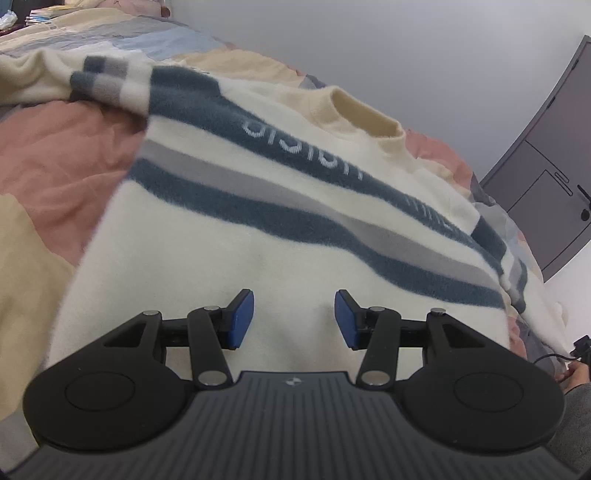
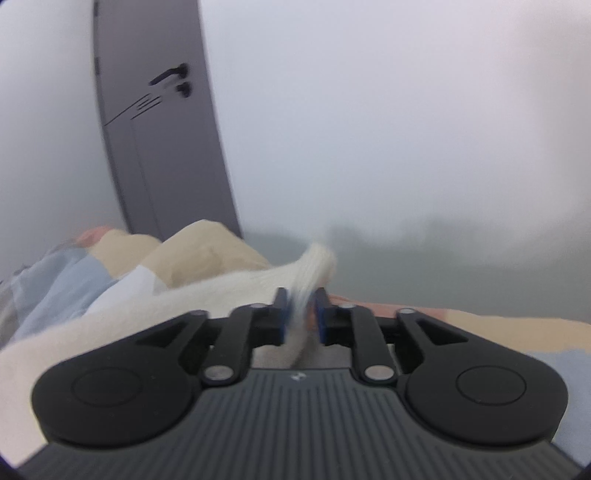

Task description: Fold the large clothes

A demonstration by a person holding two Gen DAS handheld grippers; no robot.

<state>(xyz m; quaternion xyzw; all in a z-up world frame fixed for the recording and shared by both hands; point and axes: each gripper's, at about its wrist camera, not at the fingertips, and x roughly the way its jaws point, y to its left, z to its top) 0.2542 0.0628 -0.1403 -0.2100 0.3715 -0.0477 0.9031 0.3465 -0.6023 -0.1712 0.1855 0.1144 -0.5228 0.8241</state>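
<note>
A cream sweater [image 1: 229, 236] with dark blue and grey stripes lies spread on the bed, collar [image 1: 365, 110] at the far side. Its left sleeve [image 1: 107, 79] is folded in over the chest. My left gripper [image 1: 294, 319] is open and empty, just above the sweater's lower body. My right gripper [image 2: 302, 314] is shut on the sweater's cream ribbed cuff [image 2: 314, 266] and holds it lifted above the bed. The sleeve [image 2: 147, 306] trails off to the left in the right wrist view, which is blurred.
The bed has a patchwork cover [image 1: 55, 166] in pink, beige and pale blue. A grey door [image 1: 546, 177] stands beyond the bed's far right; it also shows in the right wrist view [image 2: 162, 147]. Books [image 1: 40, 14] lie at the far left corner.
</note>
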